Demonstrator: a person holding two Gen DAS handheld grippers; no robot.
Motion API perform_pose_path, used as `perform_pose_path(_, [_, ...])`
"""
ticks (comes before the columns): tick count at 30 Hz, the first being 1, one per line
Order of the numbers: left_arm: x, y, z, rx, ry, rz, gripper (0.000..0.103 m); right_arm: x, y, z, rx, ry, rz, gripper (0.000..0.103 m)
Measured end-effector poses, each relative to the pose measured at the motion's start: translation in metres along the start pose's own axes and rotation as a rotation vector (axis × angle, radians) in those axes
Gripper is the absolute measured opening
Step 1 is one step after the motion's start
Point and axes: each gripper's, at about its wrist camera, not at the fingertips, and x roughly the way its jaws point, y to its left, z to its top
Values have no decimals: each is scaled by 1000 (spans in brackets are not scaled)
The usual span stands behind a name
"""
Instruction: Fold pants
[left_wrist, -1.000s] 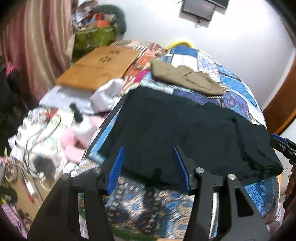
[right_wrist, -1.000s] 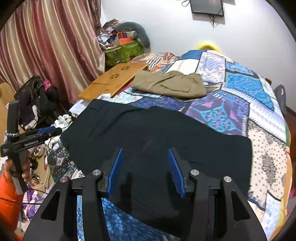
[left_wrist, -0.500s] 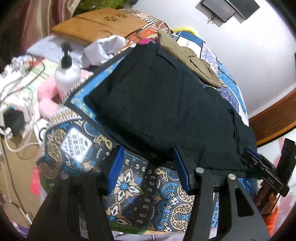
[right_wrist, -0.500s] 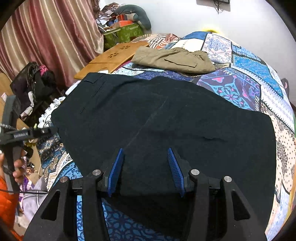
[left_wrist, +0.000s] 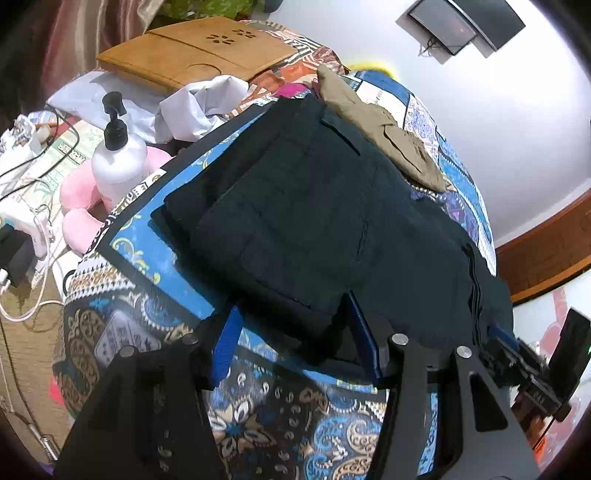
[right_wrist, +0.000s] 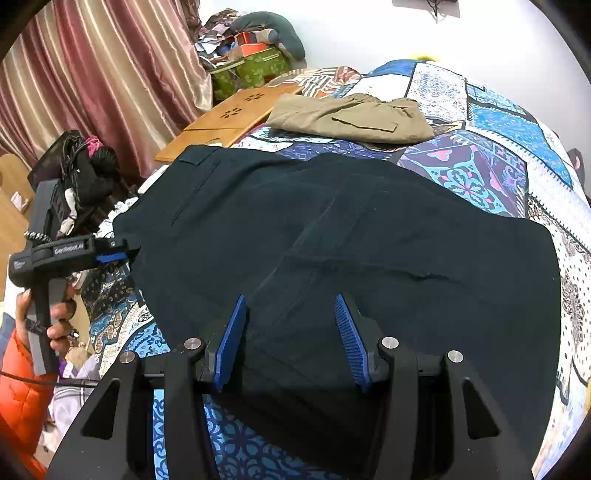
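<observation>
Where the patterned blue patchwork bedspread (right_wrist: 491, 173) drops over the bed's near edge at the bottom of both views, the dark navy cloth pants (right_wrist: 332, 236) reach right to that edge. They fill the centre of both views and lie spread flat. In the left wrist view their left part looks already doubled in layers, with a seam line and a back pocket flap showing. A small crease sits right of centre in the right wrist view.

Open bedspread is free to the right and above the pants. To the left the bed ends, and clutter crowds the floor there: one white pump bottle (left_wrist: 118, 155), one pink soft cushion (left_wrist: 79, 206) and some cables.

There are two pairs of pants: the dark one, and one folded khaki pair (right_wrist: 351, 118) at the upper centre, just beside the dark pair's far edge. One light wooden lap tray (right_wrist: 236, 114) lies to its left.

The left gripper (left_wrist: 295, 339) stands about half wide, with the pants' near edge between its blue pads, though I cannot tell if they touch the cloth. The right gripper (right_wrist: 291, 332) is also half open, just above the cloth and holding nothing. A hand (right_wrist: 48, 314) at the left edge carries the other tool.
</observation>
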Motion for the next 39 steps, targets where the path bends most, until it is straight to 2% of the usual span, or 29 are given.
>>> perform_pose_path(7, [7, 7, 10, -53, -18, -10, 55, 0, 0, -1, 0, -4, 3, 47])
perform_pose_path(13, [17, -2, 28, -41, -33, 57, 53, 0, 0, 0, -3, -3, 6, 47])
perform_pose_path(17, [23, -17, 33, 52, -69, 159, 35, 0, -1, -1, -1, -4, 11, 47])
perform_pose_path(20, [20, -28, 32, 116, -106, 181, 23, 0, -1, 0, 0, -2, 10, 47])
perform_pose_path(27, [-16, -78, 24, 348, -267, 294, 17, -8, -6, 0, 36, -11, 13, 47])
perform_pose_path(30, [-37, -100, 24, 401, -311, 263, 17, -22, -16, -3, 68, -33, -3, 47])
perform_pose_path(39, [-88, -174, 9, 569, -421, 145, 17, -82, -66, -33, 201, -92, -145, 47])
